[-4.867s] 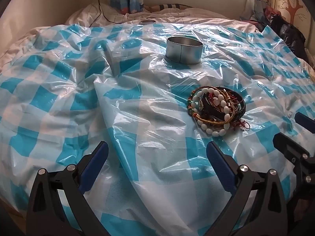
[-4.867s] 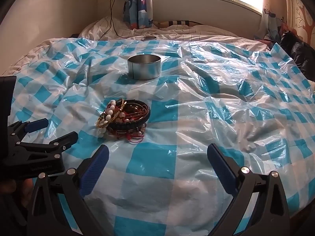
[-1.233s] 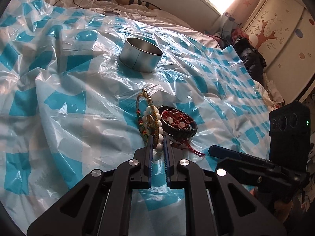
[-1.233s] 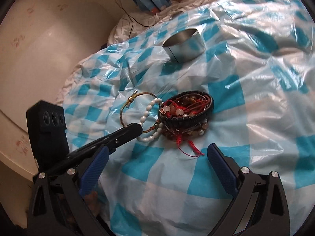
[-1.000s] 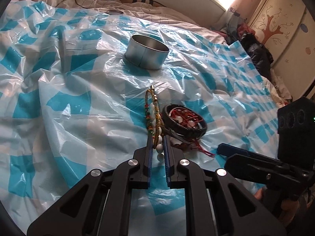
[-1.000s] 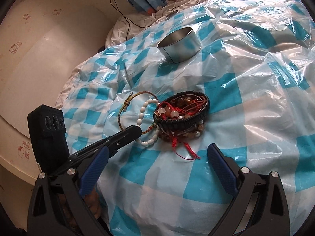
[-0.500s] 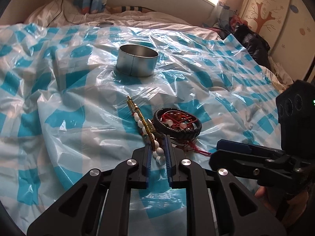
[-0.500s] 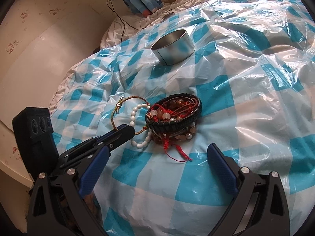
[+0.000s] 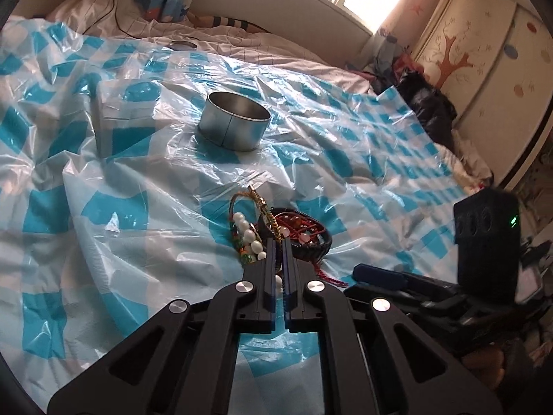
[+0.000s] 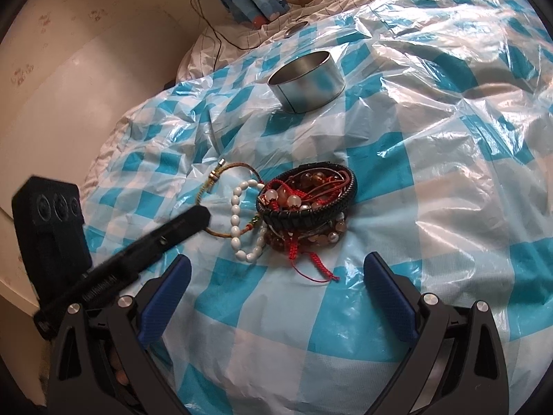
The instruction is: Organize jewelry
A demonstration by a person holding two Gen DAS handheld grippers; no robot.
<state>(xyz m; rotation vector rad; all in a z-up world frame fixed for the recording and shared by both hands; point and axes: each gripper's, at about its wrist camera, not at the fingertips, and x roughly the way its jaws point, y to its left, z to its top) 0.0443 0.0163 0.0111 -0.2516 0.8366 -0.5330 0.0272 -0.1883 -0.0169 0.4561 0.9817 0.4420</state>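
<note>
A bed covered by a crinkled blue-and-white checked plastic sheet (image 10: 432,180) fills both views. On the sheet, toward the far side, stands a round silver tin (image 9: 234,125), open at the top and upright, well apart from the jewelry. Nearer the cameras lies the pile of bracelets (image 10: 307,204): a black braided band ringing red cords and amber and pale beads, with a red cord trailing onto the sheet toward the right wrist camera.

Just beside the pile, on its left in the right wrist view, are 2 looser pieces: a white bead bracelet (image 10: 238,221) and a thin gold cord bracelet (image 10: 221,176) with a small metal clasp.

The left gripper (image 9: 279,245) has its 2 blue-padded fingers drawn together, clamped on the gold cord bracelet, whose loop rises tilted from between the tips; in the right wrist view its black tip meets that loop's lower edge.

The right gripper (image 10: 276,287) has its jaws wide apart, with nothing between them, hovering short of the pile.
</note>
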